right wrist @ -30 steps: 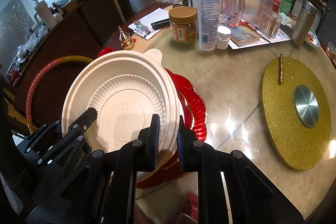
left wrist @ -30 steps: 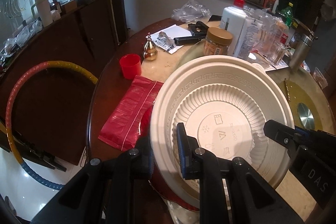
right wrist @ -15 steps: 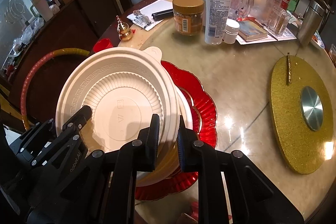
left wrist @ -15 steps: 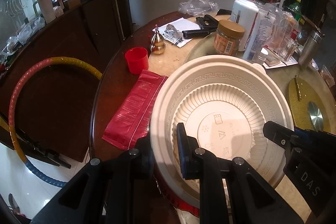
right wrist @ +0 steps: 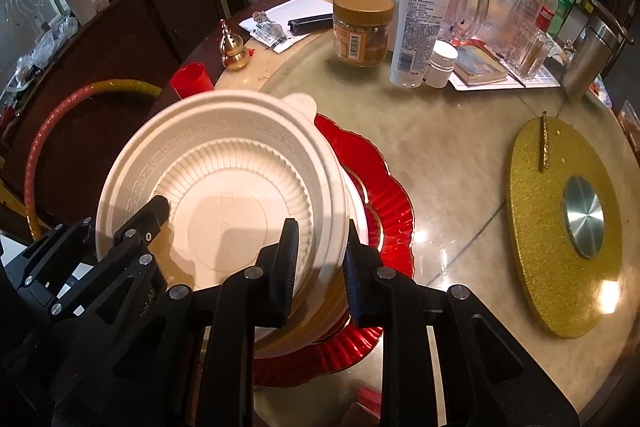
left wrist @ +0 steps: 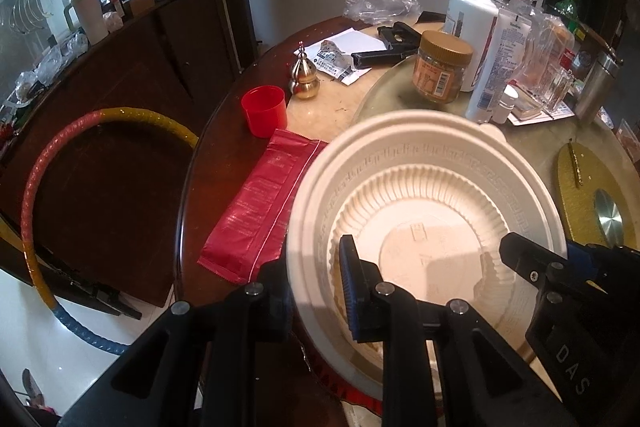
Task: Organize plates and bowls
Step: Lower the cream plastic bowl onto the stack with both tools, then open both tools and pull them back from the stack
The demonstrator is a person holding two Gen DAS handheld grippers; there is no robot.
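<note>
A cream disposable bowl (left wrist: 432,195) (right wrist: 224,187) with a ribbed centre and a patterned rim rests on a stack of dishes over a red scalloped plate (right wrist: 376,195). My left gripper (left wrist: 316,291) straddles its left rim, one finger outside and the blue pad inside. Its jaws are opening, with the rim between them. My right gripper (right wrist: 320,263) straddles the right rim. Its jaws are opening too, and a slim gap shows beside the rim. Each gripper also shows at the edge of the other's view.
A red cup (left wrist: 264,111), a red packet (left wrist: 256,211) and a brass gourd (left wrist: 305,75) lie left of the bowl. Behind stand a jar (right wrist: 362,27), lotion bottles (right wrist: 420,19) and glassware. A gold glitter disc (right wrist: 568,203) lies at the right. A hoop (left wrist: 36,187) leans beyond the table edge.
The bowl has come down a little onto the stack over the red plate, with both grippers following. The right jaws stand slightly wider around the rim than before.
</note>
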